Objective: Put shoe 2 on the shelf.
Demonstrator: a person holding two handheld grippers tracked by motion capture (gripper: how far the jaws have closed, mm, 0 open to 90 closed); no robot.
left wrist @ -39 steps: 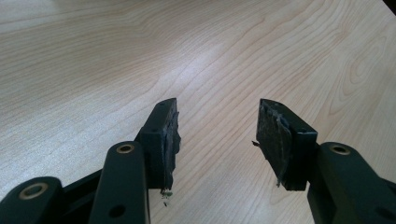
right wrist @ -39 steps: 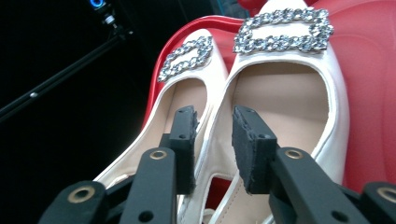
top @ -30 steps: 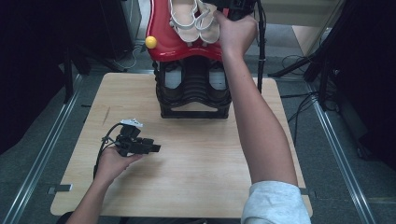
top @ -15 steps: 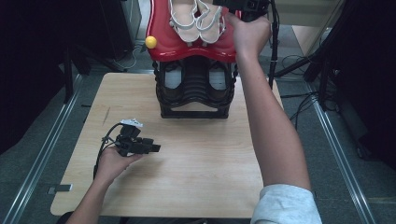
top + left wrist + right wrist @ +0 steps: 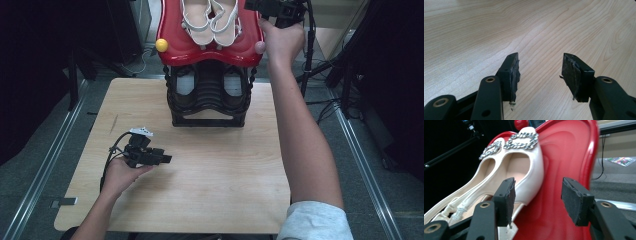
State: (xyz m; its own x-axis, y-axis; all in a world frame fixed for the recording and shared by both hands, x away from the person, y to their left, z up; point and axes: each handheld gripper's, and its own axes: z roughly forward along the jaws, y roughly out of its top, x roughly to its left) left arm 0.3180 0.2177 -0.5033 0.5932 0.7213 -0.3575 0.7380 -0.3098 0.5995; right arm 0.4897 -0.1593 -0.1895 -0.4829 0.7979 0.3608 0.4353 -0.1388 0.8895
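Jaws of the right gripper (image 5: pixel 536 202) were held wide apart, with nothing between them, just beside the cream shoes (image 5: pixel 506 170) on the red tray (image 5: pixel 564 157) at the far side. Jaws of the left gripper (image 5: pixel 540 72) were likewise spread wide over the near table (image 5: pixel 474 32).

Left black two-jaw gripper (image 5: pixel 165 159) held low in the left hand (image 5: pixel 122 172), jaws spread wide, nothing between. Right black two-jaw gripper (image 5: pixel 248 5) raised far forward on an outstretched right forearm (image 5: pixel 302 145), jaws parted, empty.
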